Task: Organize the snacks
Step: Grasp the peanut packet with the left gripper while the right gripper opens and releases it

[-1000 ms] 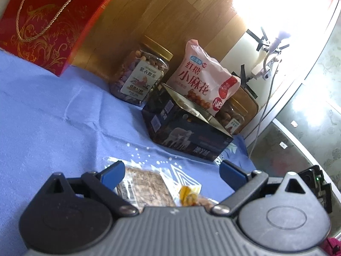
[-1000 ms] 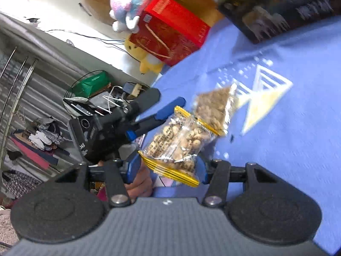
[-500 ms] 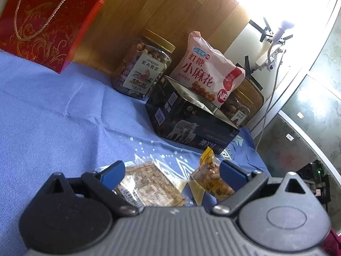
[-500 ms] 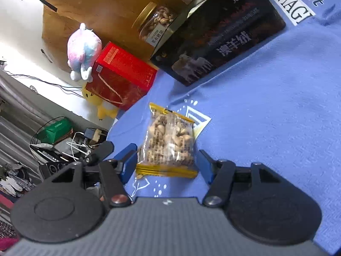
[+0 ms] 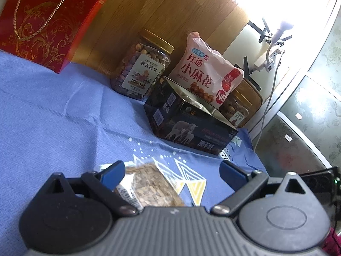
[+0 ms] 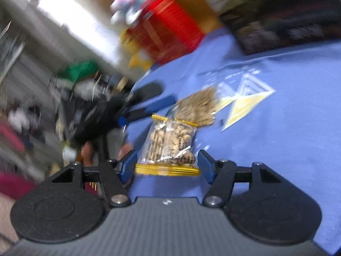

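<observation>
A clear nut packet with yellow sealed ends [image 6: 170, 143] lies between the blue pads of my right gripper [image 6: 166, 165]. Its jaws are opening, and a thin gap shows on each side of the packet. The packet's far end reaches a brown snack packet [image 6: 198, 106] on the blue cloth [image 6: 277, 138]. My left gripper [image 5: 171, 170] stands open low over that brown packet [image 5: 149, 183], which lies nearer its left finger. An open black box with sheep pictures [image 5: 187, 123] stands beyond it. The right wrist view is blurred.
Behind the black box stand a nut jar [image 5: 142, 70], a pink snack bag [image 5: 204, 74] and a second jar [image 5: 238, 111]. A red gift box [image 5: 49, 21] sits far left. A hand [image 6: 85, 151] holds the left gripper [image 6: 164, 95]. The cloth's edge drops off right [image 5: 255, 160].
The right wrist view swung left and blurred, and its jaws widened around the nut packet. The yellow-edged packet seen half a second ago in the left wrist view is gone from it.
</observation>
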`<control>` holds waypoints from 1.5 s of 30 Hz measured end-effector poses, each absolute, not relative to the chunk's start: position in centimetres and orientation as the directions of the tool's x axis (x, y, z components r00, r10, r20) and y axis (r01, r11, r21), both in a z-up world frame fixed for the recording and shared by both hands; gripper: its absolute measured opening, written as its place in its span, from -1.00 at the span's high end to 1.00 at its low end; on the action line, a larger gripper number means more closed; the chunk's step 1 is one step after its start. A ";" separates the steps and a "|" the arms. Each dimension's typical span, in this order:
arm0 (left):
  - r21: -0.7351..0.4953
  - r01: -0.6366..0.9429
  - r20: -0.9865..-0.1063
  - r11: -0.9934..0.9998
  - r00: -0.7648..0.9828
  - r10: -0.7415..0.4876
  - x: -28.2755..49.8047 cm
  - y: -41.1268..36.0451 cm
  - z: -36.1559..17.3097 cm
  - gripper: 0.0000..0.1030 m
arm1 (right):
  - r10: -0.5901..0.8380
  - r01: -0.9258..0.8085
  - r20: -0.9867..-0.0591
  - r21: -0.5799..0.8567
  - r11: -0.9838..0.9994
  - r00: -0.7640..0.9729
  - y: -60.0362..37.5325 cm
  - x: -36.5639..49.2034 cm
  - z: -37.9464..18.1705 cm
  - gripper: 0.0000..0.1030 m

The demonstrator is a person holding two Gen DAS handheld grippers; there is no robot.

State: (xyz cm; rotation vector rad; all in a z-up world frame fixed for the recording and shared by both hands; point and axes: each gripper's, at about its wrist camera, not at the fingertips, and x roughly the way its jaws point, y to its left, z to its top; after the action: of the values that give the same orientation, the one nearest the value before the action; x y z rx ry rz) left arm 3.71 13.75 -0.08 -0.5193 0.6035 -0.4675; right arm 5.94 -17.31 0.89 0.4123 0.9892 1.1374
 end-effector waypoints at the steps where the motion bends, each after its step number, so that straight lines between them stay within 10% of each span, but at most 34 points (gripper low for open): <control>1: -0.580 0.259 -0.408 0.772 0.728 -0.551 3.7 13.7 -0.1 -0.91 | 0.888 -0.581 -0.455 0.705 0.407 0.070 -16.9 5.7 1.0 -0.28; 20: -0.582 0.266 -0.406 0.769 0.724 -0.557 3.7 13.7 0.0 -0.91 | 0.759 -0.471 -0.514 0.596 0.651 0.399 -20.2 7.2 0.8 -0.29; 32: -0.543 0.479 -0.376 0.690 0.596 -0.710 2.5 10.5 0.5 -0.91 | 0.745 -0.780 -0.590 0.290 0.555 0.311 -13.0 1.9 0.8 -0.47; 37: -0.505 0.478 -0.442 0.718 0.572 -0.691 2.5 9.1 0.0 -0.86 | 0.695 -0.835 -0.601 0.081 0.545 0.395 -11.6 -0.2 0.6 -0.01; 45: -0.536 0.429 -0.431 0.727 0.601 -0.673 2.9 10.4 -0.2 -0.84 | 0.629 -0.782 -0.571 -0.037 0.622 0.527 -13.9 -0.6 0.8 0.01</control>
State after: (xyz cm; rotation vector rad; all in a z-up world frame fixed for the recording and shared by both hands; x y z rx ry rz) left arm 2.86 10.38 -0.16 -0.4027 0.6602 -0.6584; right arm -0.61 -13.86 0.82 -0.3062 0.5499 0.8587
